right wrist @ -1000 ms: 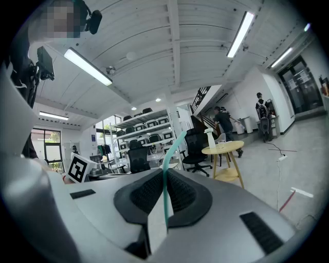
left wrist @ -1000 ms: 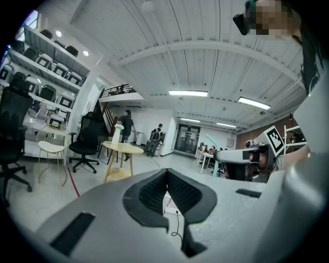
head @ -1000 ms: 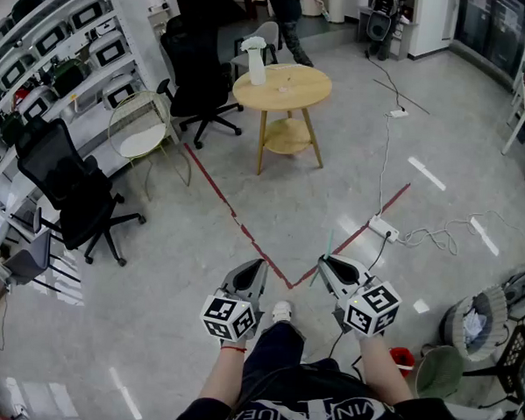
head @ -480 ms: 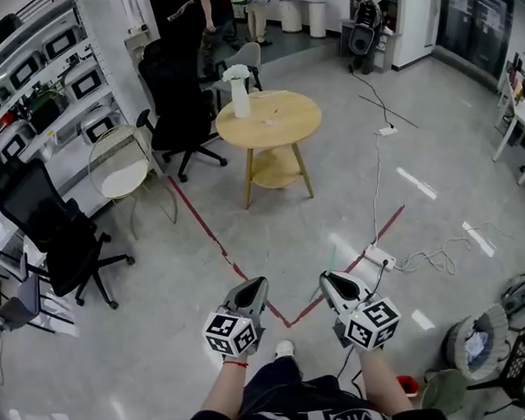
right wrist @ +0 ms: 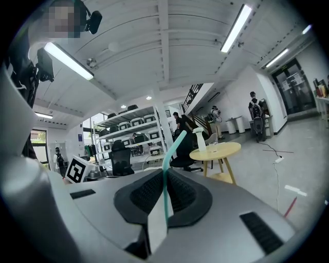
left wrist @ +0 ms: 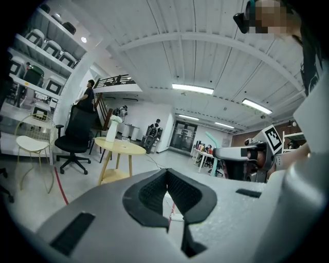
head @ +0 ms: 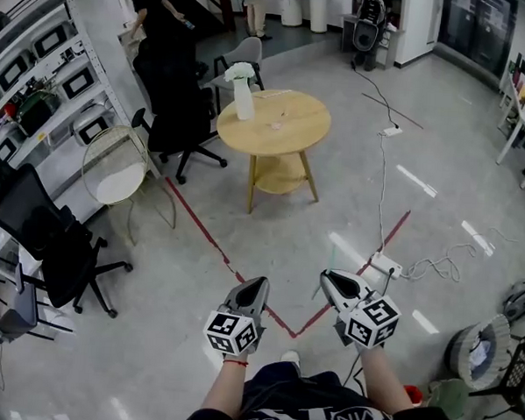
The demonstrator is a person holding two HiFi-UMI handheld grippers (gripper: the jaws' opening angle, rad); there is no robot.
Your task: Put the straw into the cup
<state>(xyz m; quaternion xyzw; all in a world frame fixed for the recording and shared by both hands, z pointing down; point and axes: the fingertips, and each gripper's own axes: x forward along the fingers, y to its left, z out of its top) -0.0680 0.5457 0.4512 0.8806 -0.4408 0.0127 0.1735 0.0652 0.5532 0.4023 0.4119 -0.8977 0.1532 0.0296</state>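
right gripper (right wrist: 164,173): jaws clamped on the teal straw (right wrist: 170,153). the straw runs up between the pads and sticks out past the tips, leaning slightly right, near frame centre of the right gripper view. a flat white strip lies along its lower part, cannot tell what it is.

left gripper (left wrist: 166,175): jaws together at the tips, nothing between them. its view also shows the other gripper at right of frame, straw poking up from it.

head view: both grippers sit low in the frame, left gripper (head: 258,285) bottom centre, right gripper (head: 328,278) just right of it, apart from each other and both over bare floor. the straw is barely visible there.

round yellow table (head: 295,133) is in the upper middle, well apart from both grippers. a white bottle (head: 243,91) stands at its left edge. a small clear item near it, on the tabletop (right wrist: 213,146), looks like the cup (too small to be sure).

red tape line (head: 207,231) zigzags across the floor between the table and the grippers. power strip (head: 387,271) with cables lies right of centre. black office chair (head: 175,112) stands left of the table, shelving (head: 42,70) fills the upper left, and a person (head: 150,10) stands at the top left.
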